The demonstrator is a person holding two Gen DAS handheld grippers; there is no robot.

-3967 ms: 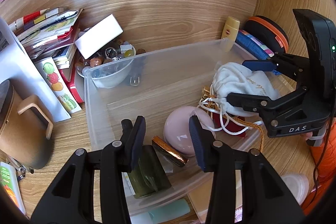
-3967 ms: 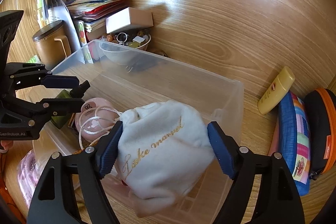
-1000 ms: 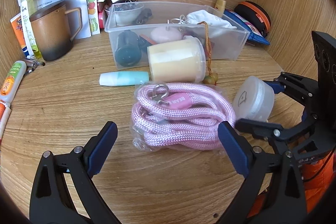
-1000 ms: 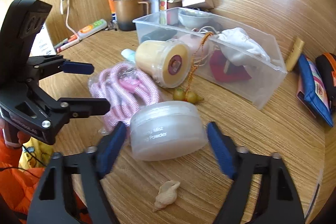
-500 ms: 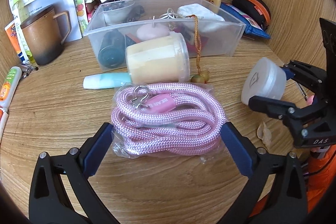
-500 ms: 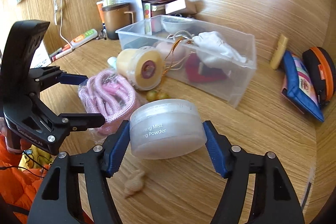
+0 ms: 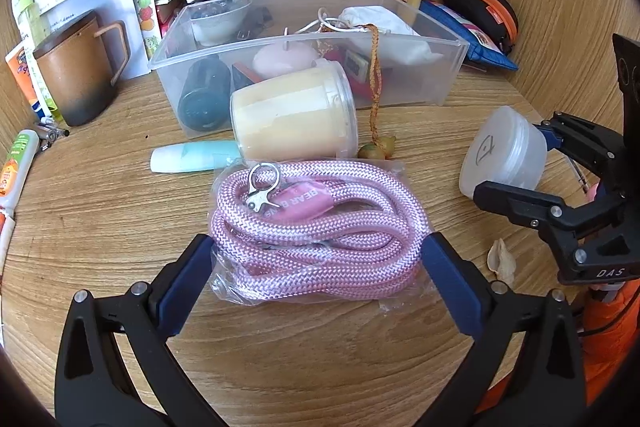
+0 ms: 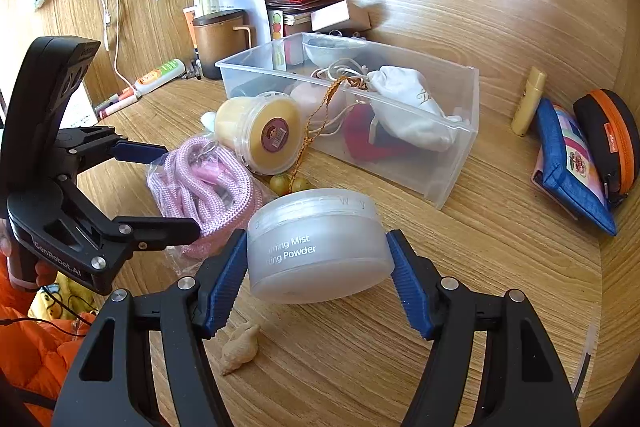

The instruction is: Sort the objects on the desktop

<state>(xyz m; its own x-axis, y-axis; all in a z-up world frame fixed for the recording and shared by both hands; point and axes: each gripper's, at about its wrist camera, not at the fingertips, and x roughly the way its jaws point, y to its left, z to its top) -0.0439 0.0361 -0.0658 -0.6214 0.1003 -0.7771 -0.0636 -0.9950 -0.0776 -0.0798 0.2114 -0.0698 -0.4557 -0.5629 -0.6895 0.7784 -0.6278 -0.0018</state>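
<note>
**Lifting a powder jar while the other gripper straddles a bagged rope**

Sorting is mid-way on a wooden desk. Four seconds ago both grippers were down inside the clear plastic bin (image 7: 452,75), the right one around a white drawstring pouch. That pouch (image 8: 412,107) now lies in the bin, and both grippers have pulled back to the open desk in front of it.

The right gripper (image 8: 316,267) is pinching a frosted round powder jar (image 8: 320,247), its blue pads pressed against the jar's two sides. A second ago the jar sat between the pads on the wood; now it appears raised clear of the desk, tilted a little, above a small seashell (image 8: 240,347).

The left gripper (image 7: 316,275) stands spread as wide as it goes, its fingers either side of a coiled pink rope (image 7: 320,219) sealed in a clear bag. Over the last second the gripper has closed in on the bag, so the pads now flank the bag's near end. I cannot tell whether they touch the plastic; they are not squeezing it.

Just behind the rope, a yellow tub (image 7: 296,115) lies on its side against the bin's front wall, with a pale blue tube (image 7: 192,157) beside it.

My reading: the jar is secured and ready to be carried to the bin, while the rope is the next pickup and has yet to be gripped. The slippery bag may slide or bunch when the fingers close.
</note>
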